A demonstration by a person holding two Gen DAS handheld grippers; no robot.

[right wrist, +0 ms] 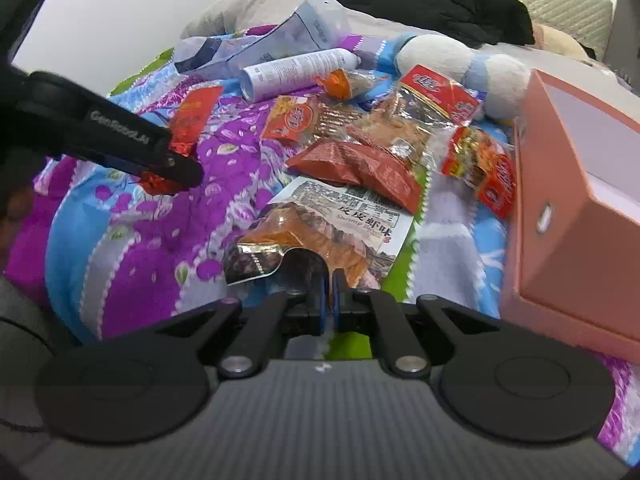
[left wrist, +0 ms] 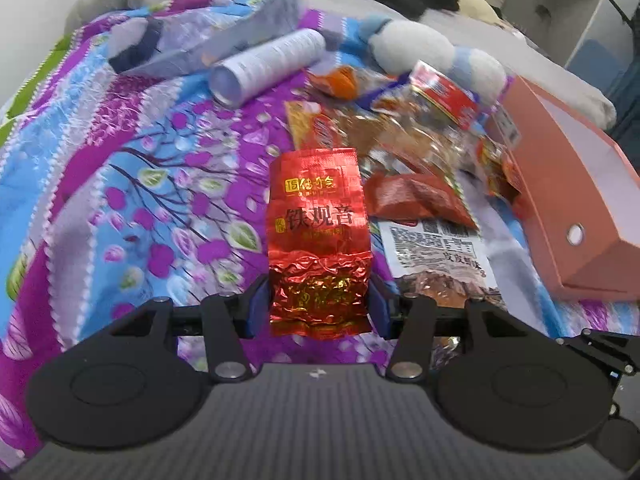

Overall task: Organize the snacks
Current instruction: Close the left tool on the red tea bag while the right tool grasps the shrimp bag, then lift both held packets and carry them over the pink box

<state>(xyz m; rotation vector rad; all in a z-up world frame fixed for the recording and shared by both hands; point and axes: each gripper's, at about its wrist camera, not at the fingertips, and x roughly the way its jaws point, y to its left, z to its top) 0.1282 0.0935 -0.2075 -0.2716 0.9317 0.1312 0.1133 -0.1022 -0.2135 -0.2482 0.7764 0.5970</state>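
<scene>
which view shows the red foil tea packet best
The left wrist view: the red foil tea packet stands upright in the middle of the frame, printed face readable, lower end clamped by the left gripper. The right wrist view shows only red slivers of it behind the black finger at far left.

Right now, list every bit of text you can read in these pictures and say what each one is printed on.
"铁观音": red foil packet held in the left gripper.
"皮皮虾味" and "Shrimp flavor": white newspaper-print snack bag, pinched at its edge by the right gripper.
"GenRobot.AI": black finger of the left gripper, seen from the right wrist.
Too blurred to read: the gold logo on the foil packet, the white cylinder's print, the other red snack wrappers.
</scene>
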